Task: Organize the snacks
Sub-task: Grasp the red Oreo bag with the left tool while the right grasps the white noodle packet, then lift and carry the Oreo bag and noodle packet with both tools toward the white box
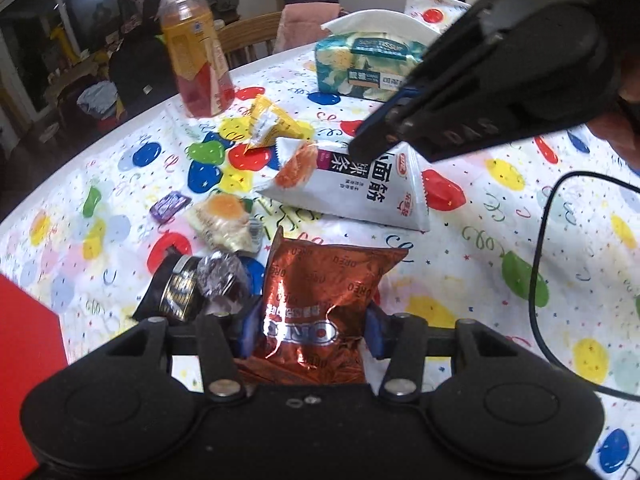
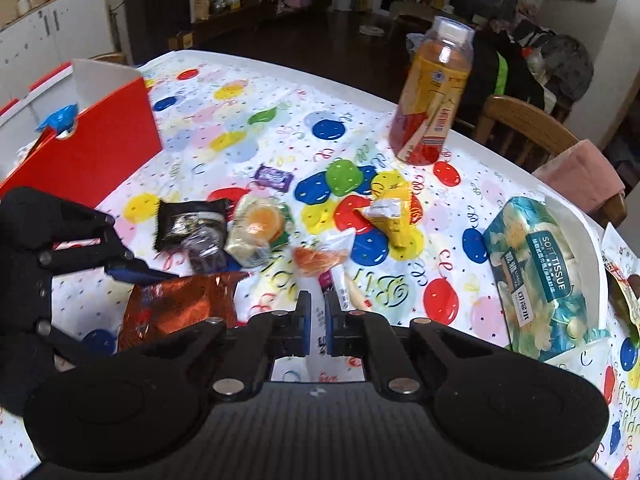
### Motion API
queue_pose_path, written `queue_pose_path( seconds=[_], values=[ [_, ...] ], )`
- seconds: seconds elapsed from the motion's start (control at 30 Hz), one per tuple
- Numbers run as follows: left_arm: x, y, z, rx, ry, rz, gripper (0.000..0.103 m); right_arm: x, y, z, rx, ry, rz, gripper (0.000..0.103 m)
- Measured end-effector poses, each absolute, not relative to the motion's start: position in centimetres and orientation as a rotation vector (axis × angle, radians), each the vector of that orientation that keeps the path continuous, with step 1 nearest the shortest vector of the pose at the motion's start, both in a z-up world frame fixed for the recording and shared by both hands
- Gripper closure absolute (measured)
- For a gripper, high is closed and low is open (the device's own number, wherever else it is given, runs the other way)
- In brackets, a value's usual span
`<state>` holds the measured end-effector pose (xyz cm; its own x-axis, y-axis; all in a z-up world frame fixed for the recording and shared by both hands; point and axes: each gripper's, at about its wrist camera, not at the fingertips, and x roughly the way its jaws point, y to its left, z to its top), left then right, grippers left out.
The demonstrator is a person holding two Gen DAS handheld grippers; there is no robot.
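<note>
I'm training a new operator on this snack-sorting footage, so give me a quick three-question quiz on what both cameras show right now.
1. True or false: the juice bottle lies on its side.
2. What is the left gripper shut on? A) purple candy B) copper Oreo packet C) tissue pack
3. Short answer: which packet does the right gripper pinch?

Key: 1. False, it stands upright. 2. B. 3. The white snack packet, pinched at its edge.
</note>
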<state>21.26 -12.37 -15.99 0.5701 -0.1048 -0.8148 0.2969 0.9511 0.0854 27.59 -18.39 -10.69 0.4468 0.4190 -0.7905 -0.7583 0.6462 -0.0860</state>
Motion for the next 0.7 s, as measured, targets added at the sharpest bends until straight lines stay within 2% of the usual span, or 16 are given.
queue_pose_path(
  seconds=[0.13, 0.3, 0.47, 0.57, 0.6, 0.63, 0.7],
  values=[
    [20.3, -11.5, -15.4, 0.184, 0.94, -0.217, 0.055, 27.7, -18.0, -10.4, -0.498, 0.783, 0.748, 0.096],
    [18.6, -10.1, -14.8, 0.124, 0.945, -0.185, 0.055, 29.8, -17.9, -10.7, -0.479, 0.833, 0.773, 0.095],
    [17.3, -8.6, -14.4, 0.063, 0.956, -0.135, 0.055, 31.3, -17.4, -11.8, -0.493, 0.864, 0.811, 0.089],
    [16.6, -7.9, -14.0, 0.03, 0.955, -0.11, 0.055, 31.8, -16.9, -12.5, -0.511, 0.885, 0.847, 0.061],
    [16.4, -7.7, -13.8, 0.02, 0.953, -0.103, 0.055, 31.8, -16.8, -12.7, -0.528, 0.887, 0.856, 0.036],
    [16.2, -7.5, -13.7, 0.01, 0.952, -0.095, 0.055, 31.8, -16.6, -13.0, -0.548, 0.882, 0.859, 0.028],
    [15.9, -7.1, -13.5, -0.007, 0.95, -0.08, 0.055, 31.9, -16.2, -13.7, -0.576, 0.889, 0.864, 0.028]
  ],
)
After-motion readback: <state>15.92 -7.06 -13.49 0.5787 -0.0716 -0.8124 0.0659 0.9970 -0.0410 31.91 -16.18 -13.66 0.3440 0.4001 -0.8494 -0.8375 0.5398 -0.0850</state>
